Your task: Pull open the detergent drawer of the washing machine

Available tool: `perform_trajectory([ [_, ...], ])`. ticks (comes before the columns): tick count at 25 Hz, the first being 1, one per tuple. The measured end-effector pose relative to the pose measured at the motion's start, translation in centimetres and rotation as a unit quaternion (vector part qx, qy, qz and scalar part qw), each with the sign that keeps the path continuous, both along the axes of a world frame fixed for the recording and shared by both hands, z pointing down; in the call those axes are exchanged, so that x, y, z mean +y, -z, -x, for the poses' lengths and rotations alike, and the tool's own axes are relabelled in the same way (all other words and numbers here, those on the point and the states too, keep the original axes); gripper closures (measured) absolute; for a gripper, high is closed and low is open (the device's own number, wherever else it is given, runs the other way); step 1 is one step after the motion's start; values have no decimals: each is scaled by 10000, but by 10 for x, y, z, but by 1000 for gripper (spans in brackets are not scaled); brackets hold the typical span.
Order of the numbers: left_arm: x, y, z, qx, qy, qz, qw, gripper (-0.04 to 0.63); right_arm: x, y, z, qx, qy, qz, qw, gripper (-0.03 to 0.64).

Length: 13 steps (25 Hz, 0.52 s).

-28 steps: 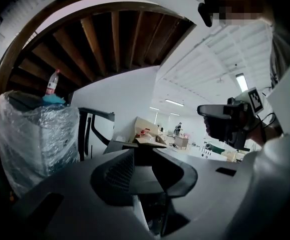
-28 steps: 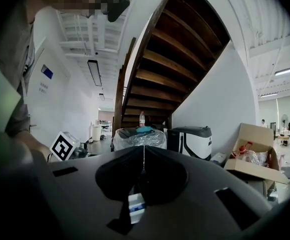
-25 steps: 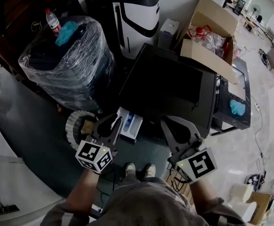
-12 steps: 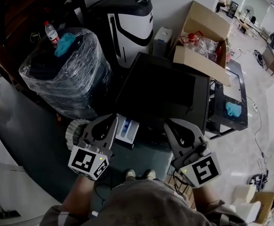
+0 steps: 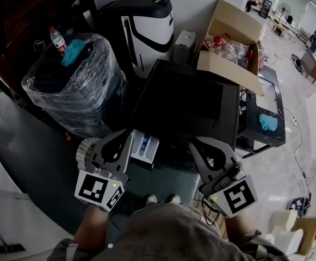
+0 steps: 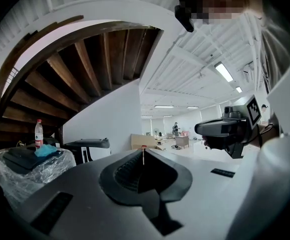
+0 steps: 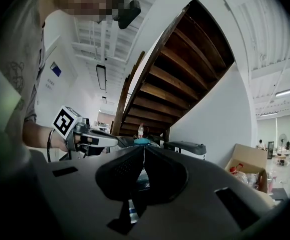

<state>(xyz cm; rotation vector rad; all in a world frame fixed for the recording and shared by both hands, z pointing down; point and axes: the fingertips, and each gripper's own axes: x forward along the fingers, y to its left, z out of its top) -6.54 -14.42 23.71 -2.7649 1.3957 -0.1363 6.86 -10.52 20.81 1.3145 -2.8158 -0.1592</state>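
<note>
The black-topped washing machine [image 5: 185,105] stands in front of me in the head view. Its white detergent drawer [image 5: 145,145], with a blue insert, sticks out of the front at the left. My left gripper [image 5: 126,135] hangs just left of the drawer, apart from it, shut with nothing between its jaws. The left gripper view shows those jaws [image 6: 143,151] meeting on empty air. My right gripper [image 5: 192,144] hovers at the machine's front right, also shut and empty, its jaws [image 7: 144,148] pressed together. Both point level over the machine.
A plastic-wrapped black bundle [image 5: 76,78] carrying a water bottle [image 5: 57,26] and a blue cloth stands at the left. Behind are a white-and-black appliance [image 5: 147,23] and an open cardboard box [image 5: 236,39]. A second machine [image 5: 266,118] is at the right. My shoes [image 5: 160,199] are below.
Both grippers have risen and drawn back toward me. The left one has moved off the drawer to the left and its jaws have closed. The drawer stays pulled out.
</note>
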Motion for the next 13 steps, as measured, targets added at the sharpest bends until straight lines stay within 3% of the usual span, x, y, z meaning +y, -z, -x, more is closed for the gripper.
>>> perform_trajectory([
  [13, 11, 4, 0, -34, 53, 41, 10000, 580, 8, -3, -3, 3, 21, 19, 10000, 585],
])
